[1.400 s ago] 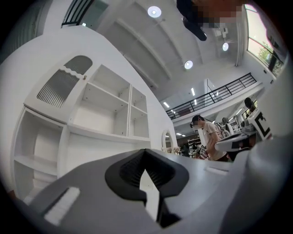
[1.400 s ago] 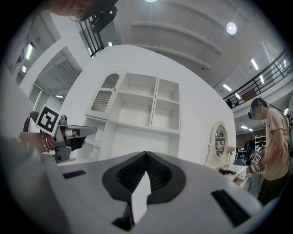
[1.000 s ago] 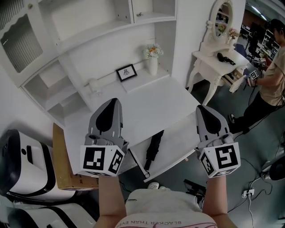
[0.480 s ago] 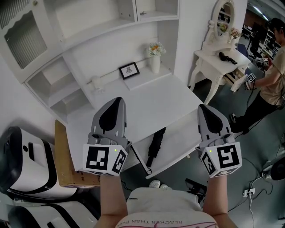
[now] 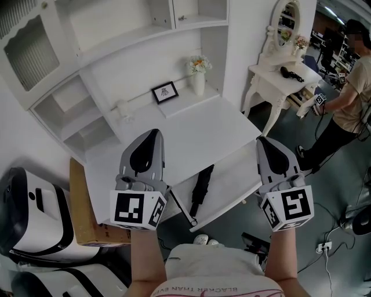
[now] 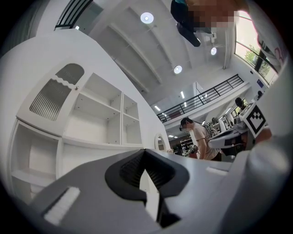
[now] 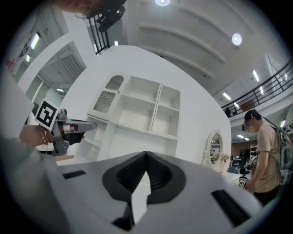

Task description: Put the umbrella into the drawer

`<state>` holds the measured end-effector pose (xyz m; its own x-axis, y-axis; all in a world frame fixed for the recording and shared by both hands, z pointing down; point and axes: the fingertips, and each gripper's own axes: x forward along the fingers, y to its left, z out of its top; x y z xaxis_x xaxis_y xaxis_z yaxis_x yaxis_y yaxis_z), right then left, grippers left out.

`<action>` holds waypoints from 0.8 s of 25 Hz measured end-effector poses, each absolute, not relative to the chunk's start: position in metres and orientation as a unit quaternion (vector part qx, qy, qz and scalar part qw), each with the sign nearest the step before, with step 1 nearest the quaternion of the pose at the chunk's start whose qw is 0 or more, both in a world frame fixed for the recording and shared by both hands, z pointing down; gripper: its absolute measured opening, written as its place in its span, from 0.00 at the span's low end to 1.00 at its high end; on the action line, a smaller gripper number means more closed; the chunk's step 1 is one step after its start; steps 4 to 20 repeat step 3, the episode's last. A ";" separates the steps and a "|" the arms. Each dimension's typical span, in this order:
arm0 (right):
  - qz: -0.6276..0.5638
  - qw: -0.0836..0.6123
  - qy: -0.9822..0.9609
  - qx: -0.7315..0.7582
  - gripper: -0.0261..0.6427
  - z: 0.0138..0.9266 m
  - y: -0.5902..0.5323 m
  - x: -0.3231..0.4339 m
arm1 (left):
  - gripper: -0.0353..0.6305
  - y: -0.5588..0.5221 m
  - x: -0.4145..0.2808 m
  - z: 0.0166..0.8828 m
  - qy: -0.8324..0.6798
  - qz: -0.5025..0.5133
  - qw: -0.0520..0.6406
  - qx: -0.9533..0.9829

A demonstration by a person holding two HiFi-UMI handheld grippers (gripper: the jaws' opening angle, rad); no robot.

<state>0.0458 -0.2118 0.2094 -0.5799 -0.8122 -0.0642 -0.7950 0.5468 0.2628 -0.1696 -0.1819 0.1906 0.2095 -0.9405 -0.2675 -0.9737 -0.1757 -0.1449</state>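
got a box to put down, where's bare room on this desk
The white desktop is bare between the crowded back ledge, which holds the black-framed picture and white vase of flowers, and the pulled-out white drawer. In the drawer, the stretch right of the black folded umbrella is also free.

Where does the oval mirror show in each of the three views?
Head view: mirror at the top right corner.
Left gripper view: mirror small, near centre, just above the jaws.
Right gripper view: mirror right of centre, in the lower half.
Shared landmark: the white shelf unit, left of the mirror in all three.
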 end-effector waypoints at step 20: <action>-0.135 0.033 -0.876 0.462 0.05 0.210 -0.210 0.049 | 0.06 -0.180 -0.166 0.193 0.621 0.057 0.149 -0.768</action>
